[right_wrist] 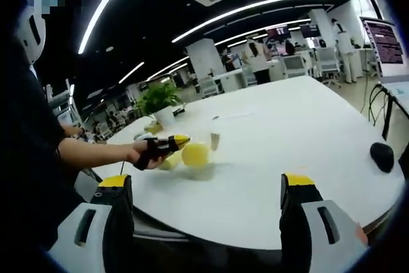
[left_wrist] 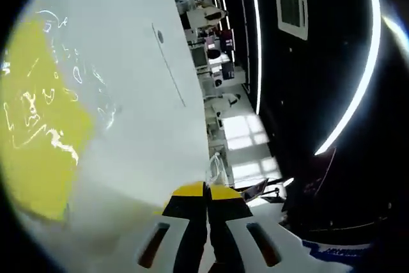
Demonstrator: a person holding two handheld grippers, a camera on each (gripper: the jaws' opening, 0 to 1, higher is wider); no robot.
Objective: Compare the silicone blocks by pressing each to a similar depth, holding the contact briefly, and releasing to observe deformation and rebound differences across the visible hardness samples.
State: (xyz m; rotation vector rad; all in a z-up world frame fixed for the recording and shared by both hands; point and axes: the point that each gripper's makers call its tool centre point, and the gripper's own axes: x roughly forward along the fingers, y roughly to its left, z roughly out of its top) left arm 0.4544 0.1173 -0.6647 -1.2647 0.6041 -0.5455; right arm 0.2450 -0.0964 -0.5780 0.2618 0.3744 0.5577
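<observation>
The left gripper [right_wrist: 171, 141], with its jaws together and holding nothing, is seen touching a yellow silicone block [right_wrist: 195, 155] just beyond its tips on the white bench [right_wrist: 287, 139]. The right gripper [right_wrist: 208, 190], jaws wide apart and empty, is held well back from the blocks. The press should be made slowly and straight down, to a similar depth as for the other samples, held shortly, then released cleanly. A second pale block [right_wrist: 170, 162] lies under the left gripper.

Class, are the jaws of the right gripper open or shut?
Open: the right gripper's two yellow-tipped black jaws stand far apart, with the white round table showing between them.
</observation>
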